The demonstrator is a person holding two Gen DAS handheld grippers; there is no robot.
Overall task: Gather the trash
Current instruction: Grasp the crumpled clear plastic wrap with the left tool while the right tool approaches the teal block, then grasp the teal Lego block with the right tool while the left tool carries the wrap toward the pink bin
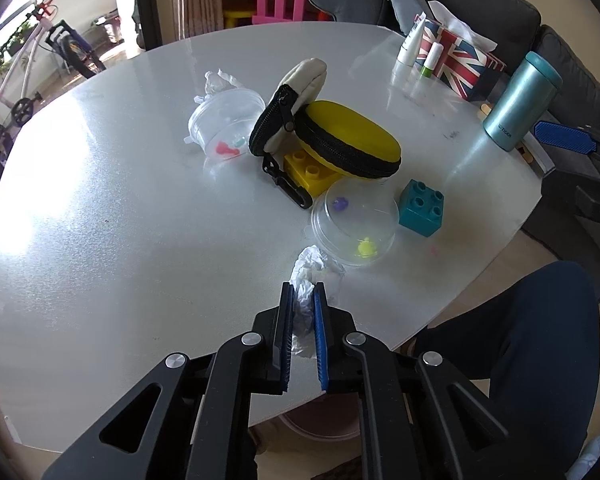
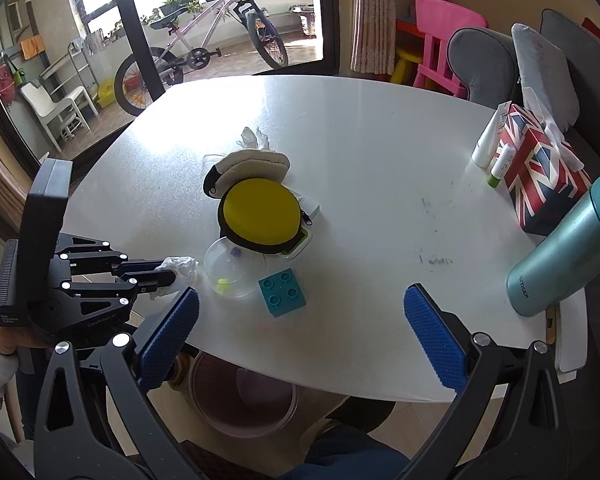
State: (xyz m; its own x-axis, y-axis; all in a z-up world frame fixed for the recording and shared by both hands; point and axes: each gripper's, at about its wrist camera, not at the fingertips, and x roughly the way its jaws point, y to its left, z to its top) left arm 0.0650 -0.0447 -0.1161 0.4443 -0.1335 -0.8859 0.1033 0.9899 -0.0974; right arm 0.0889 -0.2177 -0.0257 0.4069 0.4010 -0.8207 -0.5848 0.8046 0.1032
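My left gripper (image 1: 303,292) is shut on a crumpled white tissue (image 1: 306,276) at the near edge of the white table (image 1: 120,208); in the right wrist view the left gripper (image 2: 168,276) holds the same tissue (image 2: 180,266). A second crumpled tissue (image 1: 218,82) lies behind a clear plastic cup (image 1: 224,124); it also shows in the right wrist view (image 2: 254,138). Another clear cup (image 1: 354,226) lies on its side just beyond the held tissue. My right gripper (image 2: 302,312) is open and empty over the table's near edge. A pinkish bin (image 2: 242,394) stands on the floor under that edge.
A yellow zip case (image 1: 352,144), a beige pouch (image 1: 300,84), a yellow brick (image 1: 306,170) and a teal brick (image 1: 422,208) sit mid-table. A Union Jack tissue box (image 1: 458,60), tubes (image 1: 412,42) and a teal flask (image 1: 520,100) stand at the far right. The person's leg (image 1: 532,340) is at the right.
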